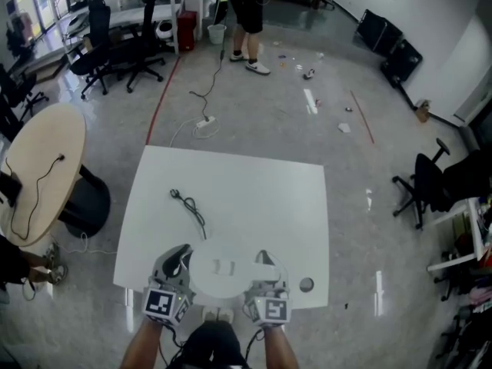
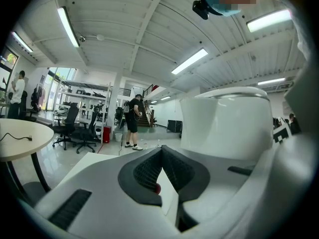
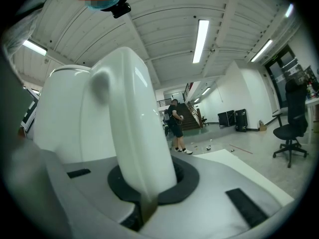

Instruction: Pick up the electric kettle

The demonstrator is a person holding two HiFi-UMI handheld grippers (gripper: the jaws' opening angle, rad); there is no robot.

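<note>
Two grippers flank the white electric kettle [image 1: 223,271], which shows at the lower middle of the head view, over the near edge of the white table [image 1: 254,191]. The right gripper [image 3: 147,195] has its jaws clamped tight on the kettle's handle [image 3: 134,123], which rises out of them through the centre of the right gripper view. The left gripper [image 2: 162,151] has its pads drawn together, tips meeting, with nothing gripped. The kettle's body [image 2: 224,118] stands just beside its right-hand jaw, in the right half of the left gripper view.
</note>
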